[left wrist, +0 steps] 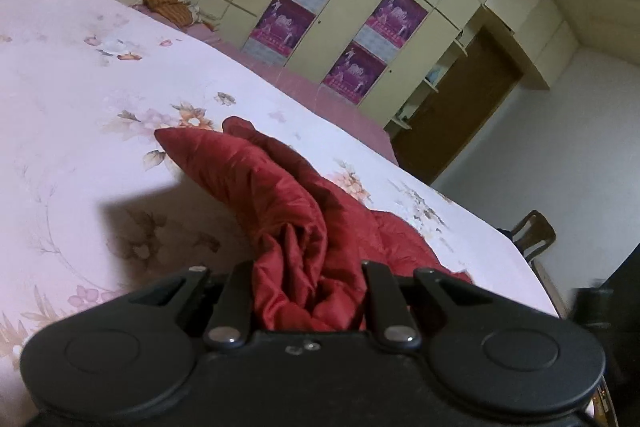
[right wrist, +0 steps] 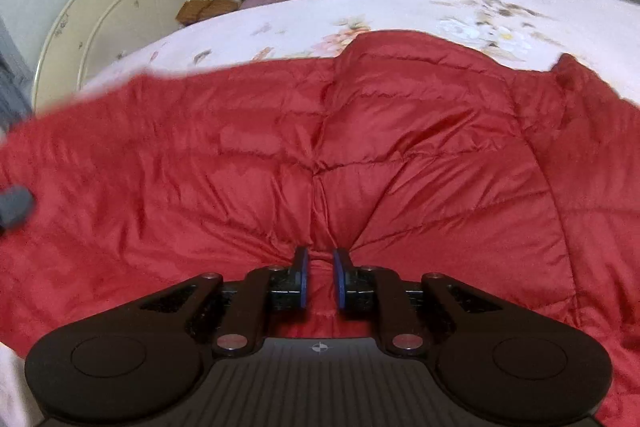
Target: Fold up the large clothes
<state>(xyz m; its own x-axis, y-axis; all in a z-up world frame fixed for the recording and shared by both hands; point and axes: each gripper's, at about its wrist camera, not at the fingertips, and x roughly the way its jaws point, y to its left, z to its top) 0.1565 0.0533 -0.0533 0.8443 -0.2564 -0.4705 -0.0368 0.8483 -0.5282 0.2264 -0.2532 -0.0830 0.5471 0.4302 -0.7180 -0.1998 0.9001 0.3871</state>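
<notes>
Your right claw (right wrist: 319, 277) and left claw (left wrist: 308, 301) each pinch the red jacket (right wrist: 320, 131); you're mid-fold, so next carry it across the bed (right wrist: 360, 7).

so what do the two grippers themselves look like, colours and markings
Both are matte black with two round discs at the base and silver pivot rivets on the finger links. The right gripper has blue pads on its fingertips, a ribbed grey plate and a small white crosshair mark. The left gripper shows a smooth plate with small screws; its pads are hidden in cloth. No cables, sleeves or hands show.
</notes>
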